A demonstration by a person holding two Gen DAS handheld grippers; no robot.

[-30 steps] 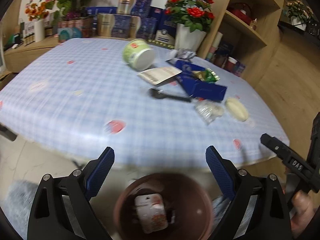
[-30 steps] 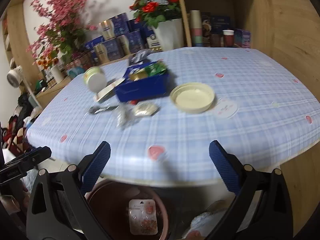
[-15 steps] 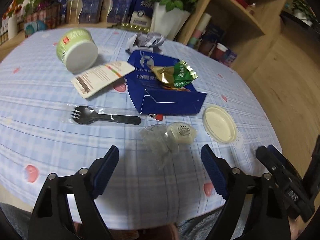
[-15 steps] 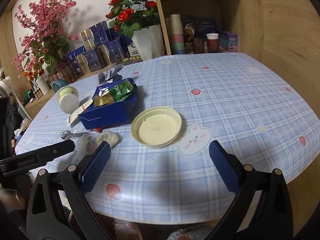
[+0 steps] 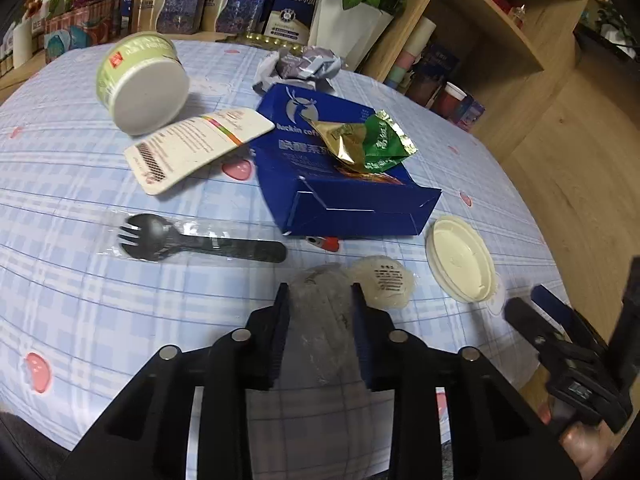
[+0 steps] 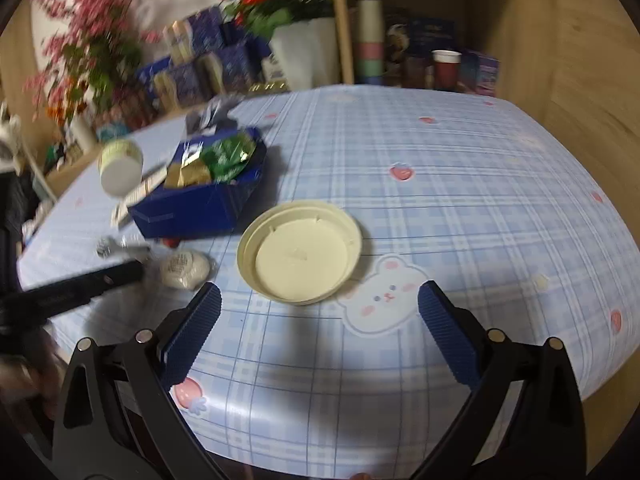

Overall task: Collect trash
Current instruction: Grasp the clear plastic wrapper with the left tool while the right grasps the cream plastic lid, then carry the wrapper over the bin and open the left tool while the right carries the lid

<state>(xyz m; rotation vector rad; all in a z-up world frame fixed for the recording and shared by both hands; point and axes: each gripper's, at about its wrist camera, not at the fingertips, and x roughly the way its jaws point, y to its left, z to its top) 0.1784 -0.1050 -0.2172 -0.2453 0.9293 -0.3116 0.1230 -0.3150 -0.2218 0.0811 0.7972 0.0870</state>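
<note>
Crumpled clear wrapper (image 5: 320, 320) between closing left tongs (image 5: 319, 300); right tongs (image 6: 319, 304) wide.

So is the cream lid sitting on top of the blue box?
No, the cream lid lies flat on the tablecloth, beside the blue box.

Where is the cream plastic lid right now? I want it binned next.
The cream plastic lid lies open side up near the table's front edge, just ahead of the open right gripper, right of the blue box.
</note>
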